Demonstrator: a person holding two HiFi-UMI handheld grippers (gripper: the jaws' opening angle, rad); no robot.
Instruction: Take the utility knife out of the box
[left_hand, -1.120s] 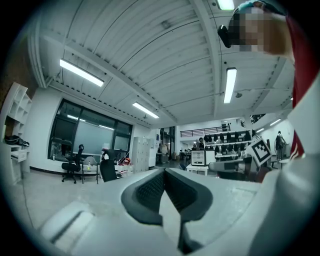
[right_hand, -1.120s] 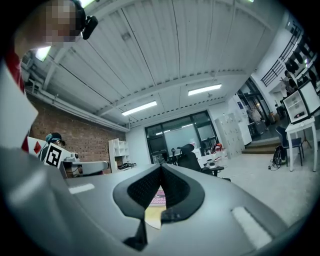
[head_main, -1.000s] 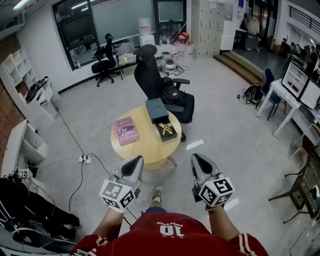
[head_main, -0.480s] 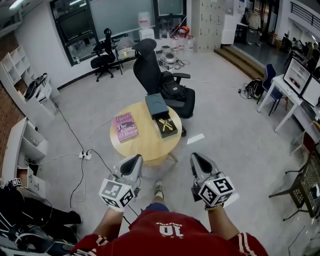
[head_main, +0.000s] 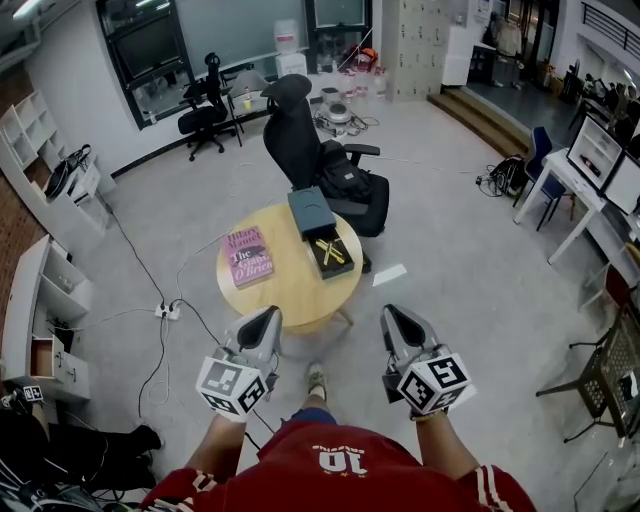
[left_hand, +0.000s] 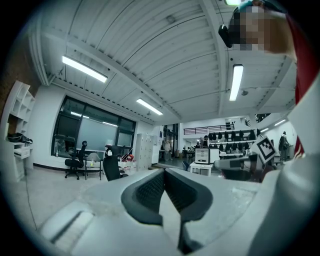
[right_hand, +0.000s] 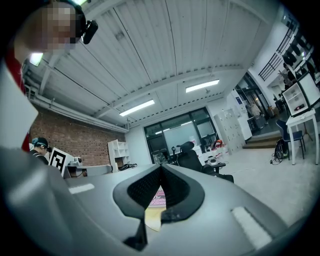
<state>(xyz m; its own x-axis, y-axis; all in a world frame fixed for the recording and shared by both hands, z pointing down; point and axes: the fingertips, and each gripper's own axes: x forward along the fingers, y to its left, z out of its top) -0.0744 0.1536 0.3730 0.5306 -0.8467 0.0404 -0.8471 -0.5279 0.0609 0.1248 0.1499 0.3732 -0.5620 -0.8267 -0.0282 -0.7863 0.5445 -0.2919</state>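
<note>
Bare floor (head_main: 350, 345) lay as an open stretch between the counter (head_main: 290, 300) and the left hand-held gripper (head_main: 268, 318) and right hand-held gripper (head_main: 392, 316). The counter's near half was bare wood. Farther back, a book (head_main: 248, 257) lay at the left and the open box (head_main: 331, 256) at the right, well apart, with a bare lane between them. The box stood uncovered from above. A dark case (head_main: 311, 212) sat just behind its far end, and an office chair (head_main: 300, 140) closed off the counter's far side. Cables (head_main: 150, 330) crossed the floor at the left.

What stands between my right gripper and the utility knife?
Nothing visible: only floor and bare table lie between the right gripper and the utility knife in the open box; the book sits aside.
</note>
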